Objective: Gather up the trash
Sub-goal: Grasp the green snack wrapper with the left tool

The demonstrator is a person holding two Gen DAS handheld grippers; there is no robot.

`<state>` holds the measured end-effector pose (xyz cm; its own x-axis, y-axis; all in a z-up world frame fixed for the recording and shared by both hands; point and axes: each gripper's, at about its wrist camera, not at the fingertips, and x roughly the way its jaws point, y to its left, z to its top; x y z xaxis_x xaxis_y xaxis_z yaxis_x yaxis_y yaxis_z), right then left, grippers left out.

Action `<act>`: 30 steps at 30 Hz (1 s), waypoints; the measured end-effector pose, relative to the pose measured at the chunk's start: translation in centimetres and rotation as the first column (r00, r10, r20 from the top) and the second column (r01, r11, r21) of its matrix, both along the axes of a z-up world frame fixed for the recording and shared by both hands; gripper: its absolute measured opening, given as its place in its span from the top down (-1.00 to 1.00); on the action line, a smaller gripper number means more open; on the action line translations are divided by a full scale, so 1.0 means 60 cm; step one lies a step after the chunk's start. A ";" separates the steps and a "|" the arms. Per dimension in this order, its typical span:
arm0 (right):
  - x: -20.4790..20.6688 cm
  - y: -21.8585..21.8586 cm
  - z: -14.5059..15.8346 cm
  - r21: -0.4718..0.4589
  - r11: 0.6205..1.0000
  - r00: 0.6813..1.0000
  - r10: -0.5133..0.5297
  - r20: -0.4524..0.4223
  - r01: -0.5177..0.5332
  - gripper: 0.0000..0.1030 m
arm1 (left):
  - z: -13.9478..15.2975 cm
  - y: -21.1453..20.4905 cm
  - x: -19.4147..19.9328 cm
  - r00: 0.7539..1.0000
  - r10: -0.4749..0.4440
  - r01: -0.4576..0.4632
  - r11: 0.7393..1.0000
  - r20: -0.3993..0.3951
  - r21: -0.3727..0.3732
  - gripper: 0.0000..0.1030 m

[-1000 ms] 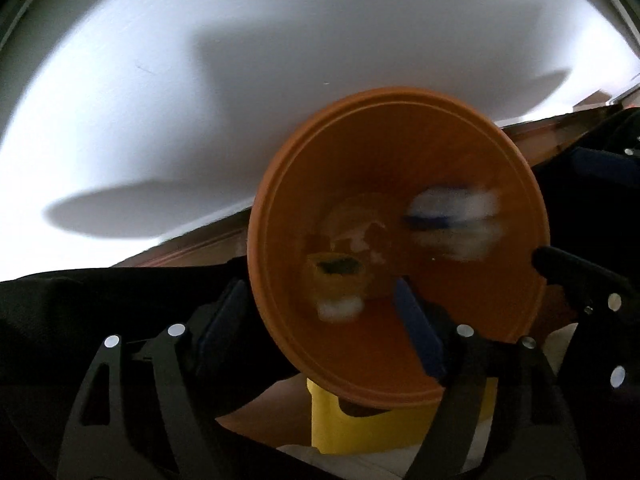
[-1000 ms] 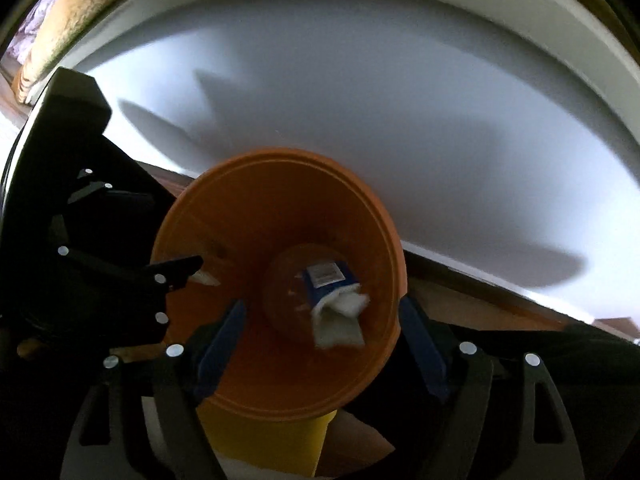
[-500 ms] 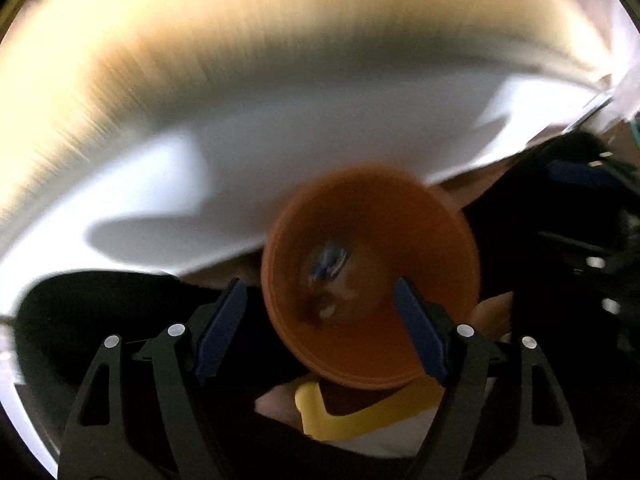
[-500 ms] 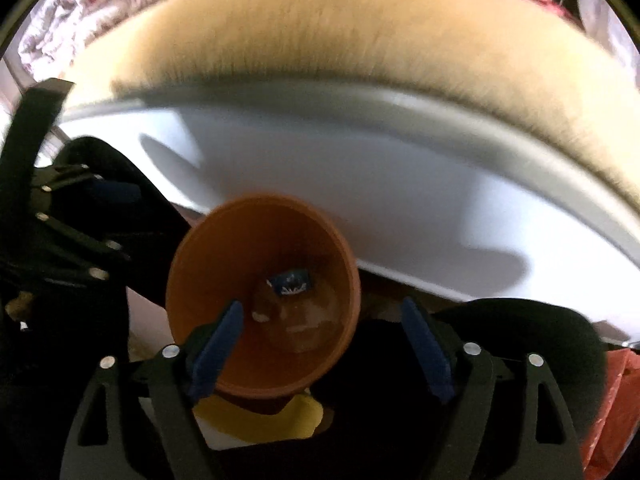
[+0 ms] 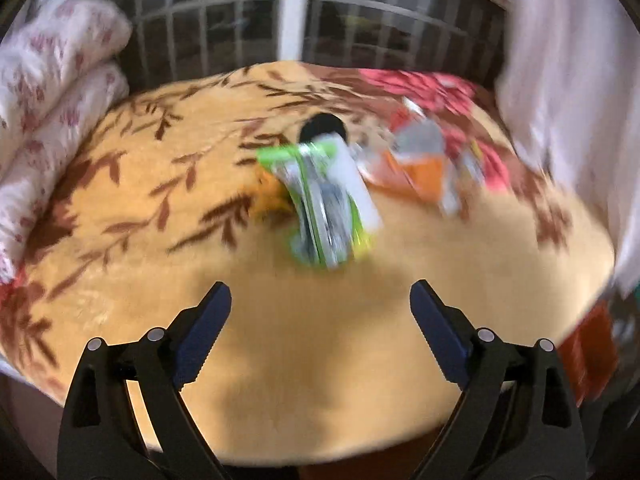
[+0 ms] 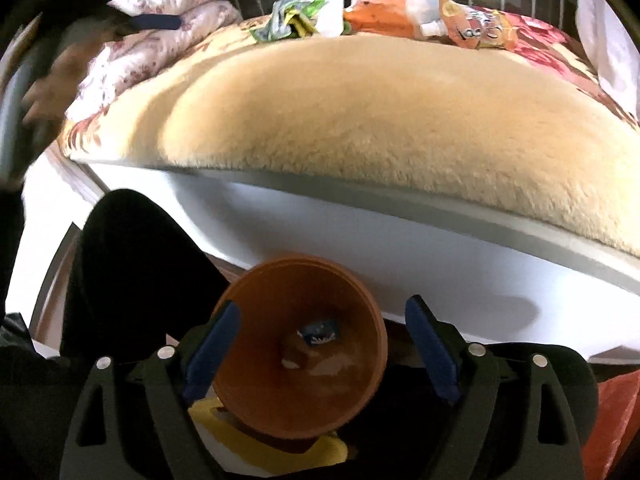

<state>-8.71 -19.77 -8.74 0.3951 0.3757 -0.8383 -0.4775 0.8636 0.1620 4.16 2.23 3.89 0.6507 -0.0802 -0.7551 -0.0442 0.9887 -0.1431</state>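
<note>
Motion blurs the green wrapper (image 5: 328,200) and orange pouch (image 5: 420,168) beyond reading.

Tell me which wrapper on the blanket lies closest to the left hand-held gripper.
The green-and-white wrapper, lying just ahead of the open left hand-held gripper. The orange pouch lies farther back and to the right, near the red flower pattern.

This is looking like a bedroom in a home: a plush tan blanket (image 5: 320,340) with brown leaf and red flower prints is covering a bed on a white frame (image 6: 360,232), and folded floral quilts (image 5: 48,120) are lying piled at one side. Behind the bed a barred window (image 5: 224,28) is showing dark outside, with a pale curtain (image 5: 568,100) hanging beside it. Snack wrappers (image 5: 328,200) are lying scattered on the blanket.
</note>
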 end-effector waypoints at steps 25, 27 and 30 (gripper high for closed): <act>0.018 -0.053 -0.040 0.106 0.983 0.987 -0.144 -0.076 0.152 -0.63 | -0.082 -0.004 0.209 0.970 0.102 -0.142 0.975 -0.219 -0.172 0.42; 0.017 -0.057 -0.042 0.109 0.981 0.986 -0.150 -0.079 0.158 -0.63 | -0.075 -0.012 0.198 0.981 0.074 -0.100 0.985 -0.181 -0.139 0.45; 0.015 -0.058 -0.042 0.110 0.981 0.985 -0.153 -0.080 0.161 -0.63 | -0.068 -0.009 0.176 0.989 0.044 -0.064 0.987 -0.139 -0.144 0.46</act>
<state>-7.80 -23.25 -11.26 0.3979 0.4097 -0.8209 -0.3210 0.9004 0.2937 14.75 1.68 -0.21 0.5503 -0.1649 -0.8185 -0.1259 0.9527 -0.2766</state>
